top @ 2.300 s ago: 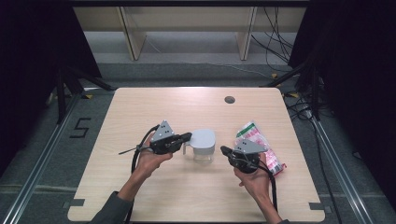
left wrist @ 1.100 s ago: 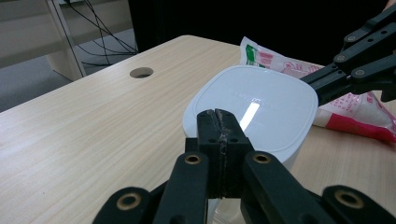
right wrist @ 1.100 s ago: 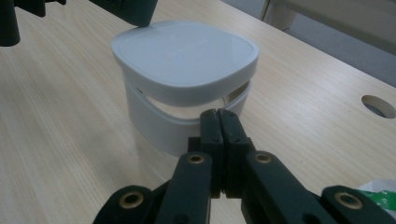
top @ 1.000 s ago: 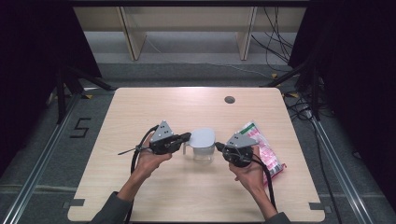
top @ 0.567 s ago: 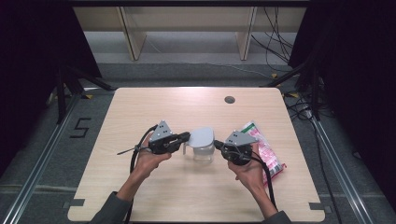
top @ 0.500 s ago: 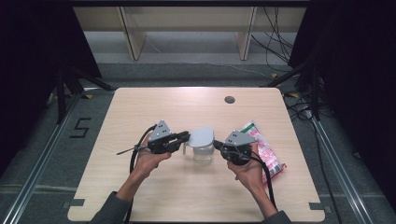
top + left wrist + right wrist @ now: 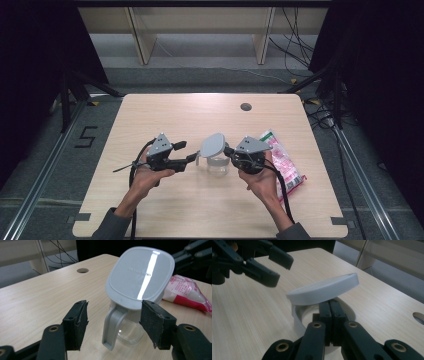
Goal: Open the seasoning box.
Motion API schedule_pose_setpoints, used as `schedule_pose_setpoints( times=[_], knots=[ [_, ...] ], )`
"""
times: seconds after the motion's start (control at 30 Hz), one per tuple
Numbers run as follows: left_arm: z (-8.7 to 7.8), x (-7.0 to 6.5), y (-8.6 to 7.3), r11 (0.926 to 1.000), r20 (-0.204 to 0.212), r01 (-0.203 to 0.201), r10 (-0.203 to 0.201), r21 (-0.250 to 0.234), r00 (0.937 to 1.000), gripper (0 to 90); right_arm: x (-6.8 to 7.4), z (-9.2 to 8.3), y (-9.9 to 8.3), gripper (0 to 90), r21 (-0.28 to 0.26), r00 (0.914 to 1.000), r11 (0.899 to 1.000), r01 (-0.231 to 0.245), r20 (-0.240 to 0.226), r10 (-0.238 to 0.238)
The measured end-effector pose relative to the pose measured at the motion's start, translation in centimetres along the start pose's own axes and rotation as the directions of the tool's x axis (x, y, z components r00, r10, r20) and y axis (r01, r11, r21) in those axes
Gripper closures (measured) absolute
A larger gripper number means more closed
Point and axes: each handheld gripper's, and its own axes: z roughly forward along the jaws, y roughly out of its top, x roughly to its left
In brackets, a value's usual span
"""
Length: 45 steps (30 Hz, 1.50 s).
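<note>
While the right gripper (image 7: 231,151) is staying clamped tight with its jaws pressed together at the lid's near edge, it's tipping the grey lid (image 7: 213,145) up off the clear jug (image 7: 218,165), so the lid is sitting tilted, its flat face turned toward the left gripper. I can't tell for sure whether the lid's edge is pinched between the jaws or just resting on top of them.

Over on the other side, the left gripper (image 7: 113,325) is gaping open, its jaws having just been opening, with the jug's grey handle (image 7: 113,325) standing between them, untouched. That handle is pointing at the left gripper, long axis running up and down. The jug is sitting mid-table (image 7: 190,115), and a pink packet (image 7: 285,162) is lying just beyond the right hand.
</note>
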Motion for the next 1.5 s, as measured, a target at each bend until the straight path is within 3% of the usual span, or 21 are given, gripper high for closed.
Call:
schedule_pose_setpoints(
  times=[0.23, 0.33, 0.4, 0.43, 0.47, 0.5, 0.57, 0.6, 0.67, 0.7, 0.8, 0.87, 0.93, 1.1, 1.17, 1.3, 1.33, 1.4, 1.43, 1.47, 1.5],
  knots=[
    [-0.2, 0.0, -0.9, 0.9994, 0.002, -0.011, 0.011, 0.034, 0.9999, 35.3, 0.5, 0.3, 1.0, 90.0, -0.012, 0.9994, 1.000, 0.027, -0.020, -0.027],
    [-0.4, -0.2, -1.2, 0.9991, -0.006, 0.010, -0.010, 0.042, 0.9999, 35.2, 0.5, 0.4, 1.2, 90.0, -0.024, 0.9994, 0.999, 0.029, -0.019, -0.029],
    [-0.5, -0.2, -1.4, 0.9989, 0.003, -0.011, 0.010, 0.046, 0.9999, 35.1, 0.8, 0.5, 1.3, 90.0, -0.022, 0.9998, 1.000, 0.008, -0.019, -0.009],
    [-0.6, -0.2, -1.4, 0.9989, 0.005, -0.011, 0.011, 0.045, 0.9999, 34.9, 0.7, 0.6, 1.4, 90.0, -0.023, 0.9993, 0.999, 0.027, -0.024, -0.028],
    [-0.6, -0.2, -1.5, 0.9991, 0.007, -0.005, 0.005, 0.042, 1.0000, 34.8, 0.7, 0.6, 1.4, 90.0, -0.029, 0.9983, 0.998, 0.057, -0.013, -0.057],
    [-0.6, -0.4, -1.7, 0.9988, 0.003, 0.018, -0.018, 0.046, 0.9998, 34.7, 0.9, 0.7, 1.4, 90.0, -0.027, 0.9992, 0.999, 0.032, -0.025, -0.033],
    [-0.7, -0.6, -1.9, 0.9986, 0.001, 0.012, -0.013, 0.051, 0.9999, 34.4, 1.0, 0.9, 1.7, 90.0, -0.027, 0.9982, 0.998, 0.056, -0.017, -0.057],
    [-0.7, -0.6, -2.0, 0.9984, 0.007, -0.009, 0.009, 0.056, 0.9999, 34.2, 1.4, 1.1, 1.8, 90.0, -0.023, 0.9989, 0.999, 0.038, -0.027, -0.038],
    [-0.8, -0.8, -2.2, 0.9982, 0.004, 0.008, -0.008, 0.059, 1.0000, 34.0, 1.5, 1.2, 1.9, 90.0, -0.021, 0.9979, 0.998, 0.054, -0.034, -0.055],
    [-0.8, -0.8, -2.3, 0.9982, 0.006, -0.012, 0.012, 0.059, 0.9999, 33.8, 1.7, 1.3, 2.0, 90.0, -0.022, 0.9980, 0.999, 0.048, -0.039, -0.049],
    [-0.8, -0.8, -2.5, 0.9980, 0.011, -0.010, 0.009, 0.063, 0.9999, 33.3, 1.8, 1.6, 2.3, 90.0, -0.033, 0.9984, 0.999, 0.041, -0.036, -0.043],
    [-0.9, -0.8, -2.6, 0.9972, 0.003, -0.013, 0.013, 0.074, 0.9999, 32.6, 1.9, 1.8, 2.4, 90.0, -0.034, 0.9967, 0.997, 0.065, -0.047, -0.066],
    [-0.9, -0.9, -2.8, 0.9975, 0.006, 0.010, -0.011, 0.070, 0.9999, 32.5, 2.2, 2.0, 2.5, 90.0, -0.033, 0.9968, 0.997, 0.064, -0.046, -0.065],
    [-1.0, -0.9, -3.3, 0.9973, 0.014, 0.020, -0.021, 0.070, 0.9997, 32.5, 2.8, 2.3, 2.7, 90.0, -0.028, 0.9961, 0.998, 0.058, -0.064, -0.060],
    [-1.2, -0.8, -3.3, 0.9971, 0.007, 0.020, -0.020, 0.074, 0.9998, 32.4, 2.8, 2.4, 2.7, 90.0, -0.034, 0.9945, 0.997, 0.076, -0.070, -0.078],
    [-1.3, -1.0, -3.4, 0.9971, 0.013, 0.018, -0.019, 0.074, 0.9997, 32.3, 2.3, 2.1, 2.6, 88.0, -0.035, 0.9966, 0.998, 0.058, -0.057, -0.060],
    [-1.3, -1.2, -3.5, 0.9964, 0.006, 0.044, -0.045, 0.072, 0.9990, 32.3, 2.0, 2.0, 2.6, 86.9, -0.034, 0.9959, 0.997, 0.065, -0.061, -0.067],
    [-1.3, -1.2, -3.6, 0.9965, 0.014, 0.036, -0.037, 0.076, 0.9992, 32.3, 1.3, 1.4, 2.4, 83.4, -0.036, 0.9979, 0.998, 0.043, -0.047, -0.044],
    [-1.3, -1.1, -3.6, 0.9966, 0.018, 0.013, -0.014, 0.082, 0.9997, 32.1, 0.7, 1.1, 2.3, 82.2, -0.046, 0.9969, 0.997, 0.067, -0.039, -0.069],
    [-1.3, -1.1, -3.6, 0.9965, 0.016, 0.014, -0.015, 0.082, 0.9998, 31.9, 0.4, 0.6, 2.0, 80.6, -0.042, 0.9990, 0.999, 0.026, -0.035, -0.028],
    [-1.3, -1.1, -3.7, 0.9965, 0.014, 0.015, -0.016, 0.082, 0.9998, 31.9, -0.1, 0.1, 1.9, 78.8, -0.032, 0.9990, 0.999, 0.021, -0.038, -0.023]
  ],
)
